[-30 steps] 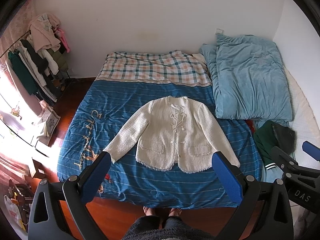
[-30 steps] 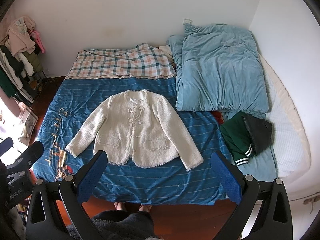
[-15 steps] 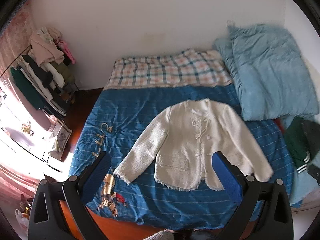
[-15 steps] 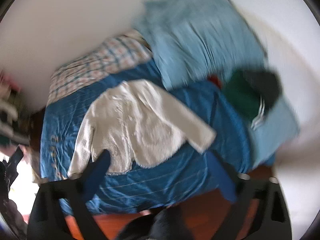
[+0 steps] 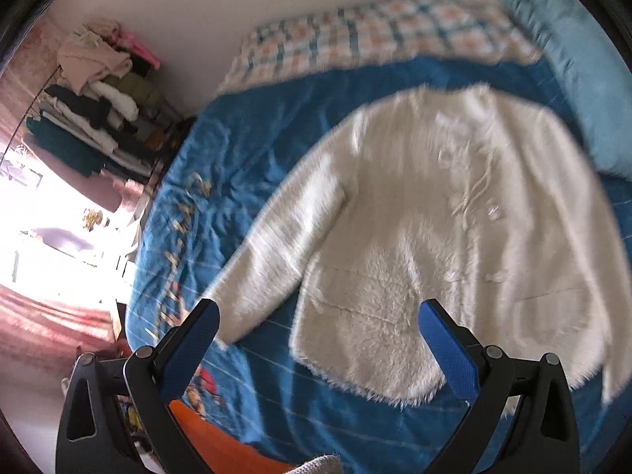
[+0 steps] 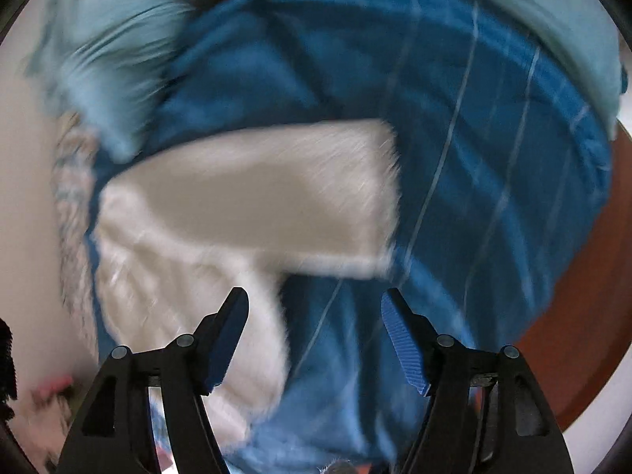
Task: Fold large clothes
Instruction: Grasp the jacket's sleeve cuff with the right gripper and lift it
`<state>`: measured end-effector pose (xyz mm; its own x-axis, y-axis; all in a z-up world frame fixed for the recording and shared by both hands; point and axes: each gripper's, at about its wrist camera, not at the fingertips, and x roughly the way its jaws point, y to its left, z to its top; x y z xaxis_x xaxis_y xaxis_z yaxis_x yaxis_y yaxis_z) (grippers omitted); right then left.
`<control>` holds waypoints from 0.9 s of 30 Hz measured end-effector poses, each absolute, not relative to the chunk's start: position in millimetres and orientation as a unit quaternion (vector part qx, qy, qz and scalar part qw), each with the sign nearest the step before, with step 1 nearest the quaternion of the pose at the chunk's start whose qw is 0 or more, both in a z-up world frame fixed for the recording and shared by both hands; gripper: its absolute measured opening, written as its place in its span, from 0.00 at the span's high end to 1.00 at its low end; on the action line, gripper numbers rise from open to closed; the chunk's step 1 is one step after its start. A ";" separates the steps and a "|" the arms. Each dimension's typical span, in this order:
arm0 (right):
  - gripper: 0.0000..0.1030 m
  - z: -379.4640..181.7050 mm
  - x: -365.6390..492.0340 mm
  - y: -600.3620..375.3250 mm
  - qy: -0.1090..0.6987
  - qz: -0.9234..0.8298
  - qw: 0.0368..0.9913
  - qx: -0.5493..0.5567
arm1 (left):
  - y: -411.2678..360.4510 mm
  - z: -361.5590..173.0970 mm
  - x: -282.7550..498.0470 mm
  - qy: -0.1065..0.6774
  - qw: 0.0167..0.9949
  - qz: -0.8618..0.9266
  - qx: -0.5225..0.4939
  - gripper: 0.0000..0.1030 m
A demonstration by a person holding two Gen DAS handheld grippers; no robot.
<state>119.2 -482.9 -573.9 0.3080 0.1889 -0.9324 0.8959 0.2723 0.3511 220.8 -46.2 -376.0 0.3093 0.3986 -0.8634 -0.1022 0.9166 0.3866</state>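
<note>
A cream fuzzy jacket (image 5: 426, 237) lies flat, front up, on the blue striped bedspread (image 5: 245, 166). My left gripper (image 5: 316, 339) is open and empty, hovering above the jacket's lower hem and left sleeve cuff. In the blurred, tilted right wrist view the jacket's right sleeve (image 6: 268, 193) stretches across the bedspread (image 6: 474, 158). My right gripper (image 6: 316, 331) is open and empty, close above the bedspread just below that sleeve.
A plaid sheet (image 5: 375, 35) covers the bed's head end. A light blue duvet (image 5: 584, 59) lies along the right side, also in the right wrist view (image 6: 118, 39). A clothes rack (image 5: 91, 110) stands at the left. Wooden floor (image 6: 584, 316) shows past the bed edge.
Both grippers have dropped toward the bed. The left one has closed in on the jacket's left side. The right one has swung and tilted toward the right sleeve. Both stay open.
</note>
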 end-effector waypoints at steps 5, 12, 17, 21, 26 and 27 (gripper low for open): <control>0.25 -685.8 136.5 -520.8 0.524 -0.322 0.572 0.542 | -65.2 -465.3 247.9 0.610 0.761 0.170 0.142 0.00; 0.90 -678.0 170.2 -513.7 0.531 -0.331 0.615 0.480 | -108.2 -519.3 260.8 0.626 0.754 0.124 0.155 0.00; 0.91 -634.3 166.7 -523.5 0.454 -0.334 0.635 0.528 | -117.8 -514.2 258.7 0.619 0.764 0.095 0.155 0.00; 0.91 -589.8 203.3 -523.7 0.407 -0.291 0.671 0.547 | -110.4 -512.4 268.6 0.611 0.772 0.094 0.151 0.00; 0.91 -516.3 303.5 -489.0 0.382 -0.214 0.734 0.518 | -67.6 -509.8 283.8 0.607 0.772 0.129 0.136 0.00; 0.91 -501.9 331.9 -476.9 0.379 -0.190 0.749 0.508 | -53.2 -508.3 288.2 0.605 0.772 0.143 0.132 0.00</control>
